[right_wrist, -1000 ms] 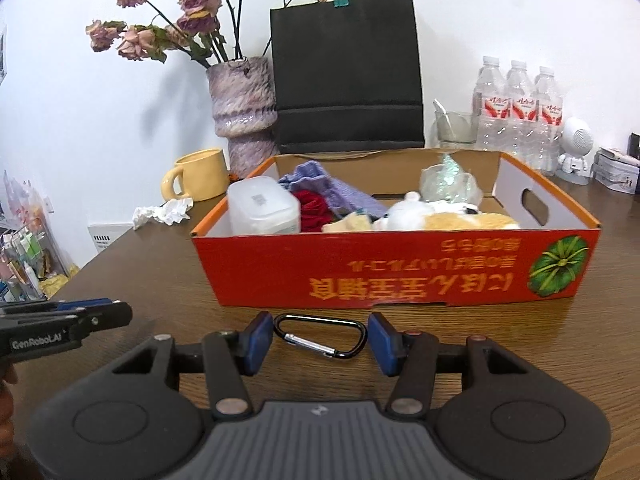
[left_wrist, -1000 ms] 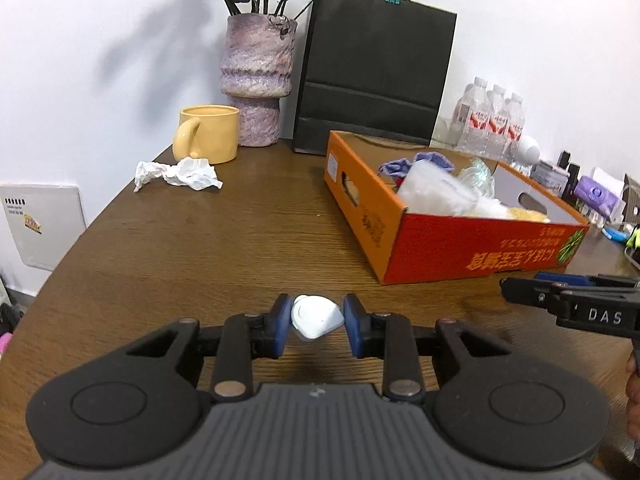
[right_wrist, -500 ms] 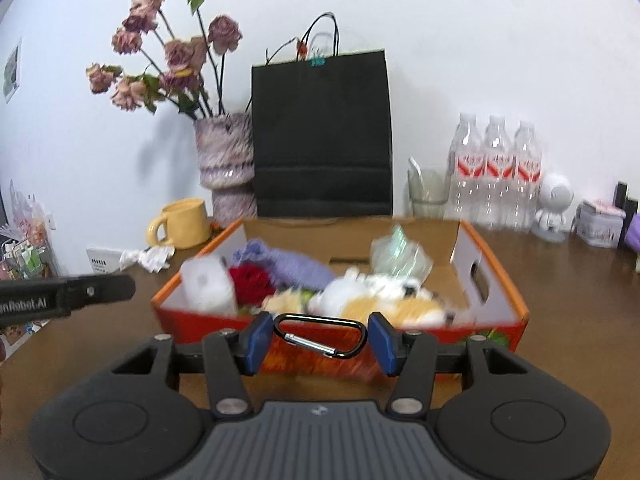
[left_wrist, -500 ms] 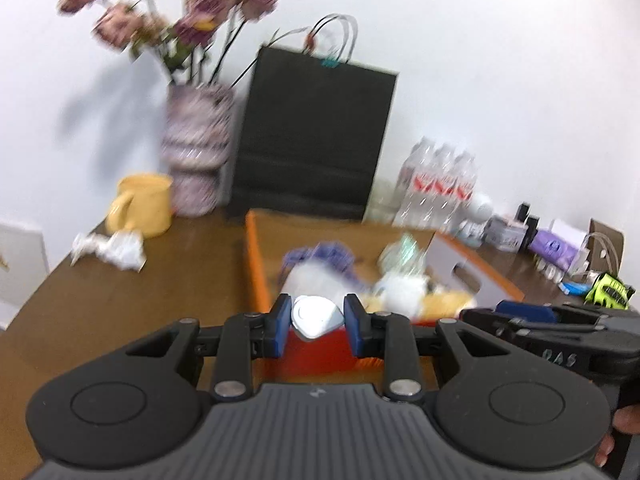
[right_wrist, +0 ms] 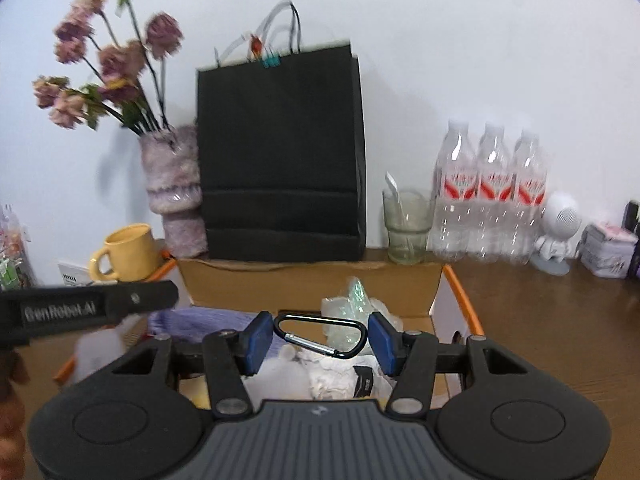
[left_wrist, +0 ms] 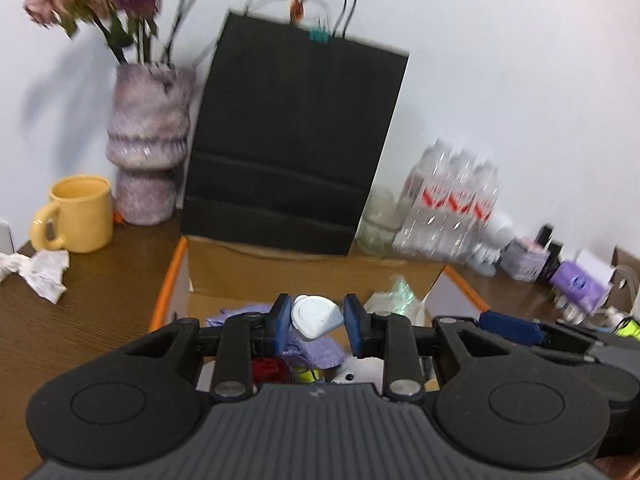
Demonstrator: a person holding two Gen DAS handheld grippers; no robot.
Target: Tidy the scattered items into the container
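We have carried both loads over the box [right_wrist: 452, 280] at lower centre: left gripper [left_wrist: 317, 318] clamps what looks like a white case [left_wrist: 316, 316], right gripper [right_wrist: 320, 338] clamps the carabiner [right_wrist: 320, 336], leaving 2 drops

On worktop [right_wrist: 560, 320]: black paper bag [right_wrist: 280, 152], flower vase [right_wrist: 172, 184], yellow mug [right_wrist: 128, 252], three water bottles [right_wrist: 492, 192], glass tumbler [right_wrist: 408, 224], crumpled tissue [left_wrist: 40, 272].

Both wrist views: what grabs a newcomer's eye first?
Each gripper carries something above the orange-rimmed cardboard box: the left gripper clamps a small white rounded piece, the right gripper a black carabiner. Behind the box a tall black paper bag stands against the wall, with a vase of dried pink flowers to its left.
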